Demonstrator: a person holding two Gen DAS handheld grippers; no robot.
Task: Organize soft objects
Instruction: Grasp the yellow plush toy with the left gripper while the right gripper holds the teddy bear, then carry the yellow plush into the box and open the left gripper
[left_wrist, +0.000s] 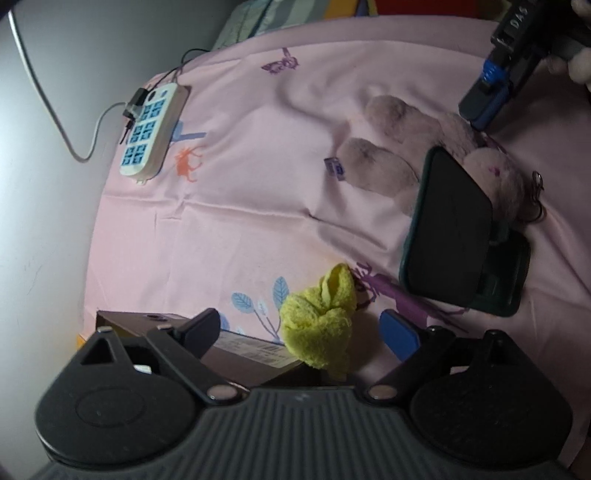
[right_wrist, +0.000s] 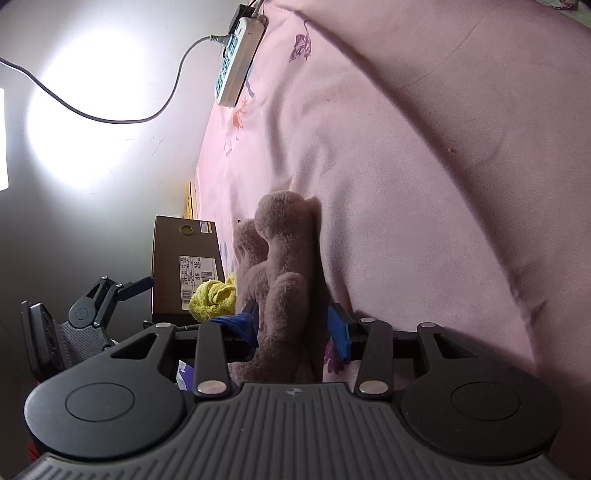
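A mauve plush toy (left_wrist: 391, 147) lies on the pink bed sheet (left_wrist: 258, 184). In the right wrist view the plush toy (right_wrist: 284, 295) sits between my right gripper's (right_wrist: 295, 325) blue pads (right_wrist: 338, 328), which stand apart on either side of it. The right gripper also shows in the left wrist view (left_wrist: 487, 103) at the toy's far end. A yellow fuzzy cloth (left_wrist: 321, 325) lies bunched between my left gripper's (left_wrist: 306, 332) wide-open fingers, untouched. It also shows in the right wrist view (right_wrist: 212, 297).
A dark phone on a stand (left_wrist: 454, 229) rests against the plush toy. A brown cardboard box (left_wrist: 243, 350) sits at the bed edge, beside the yellow cloth. A white power strip (left_wrist: 153, 129) with a cable lies at the bed's far left. Wall on the left.
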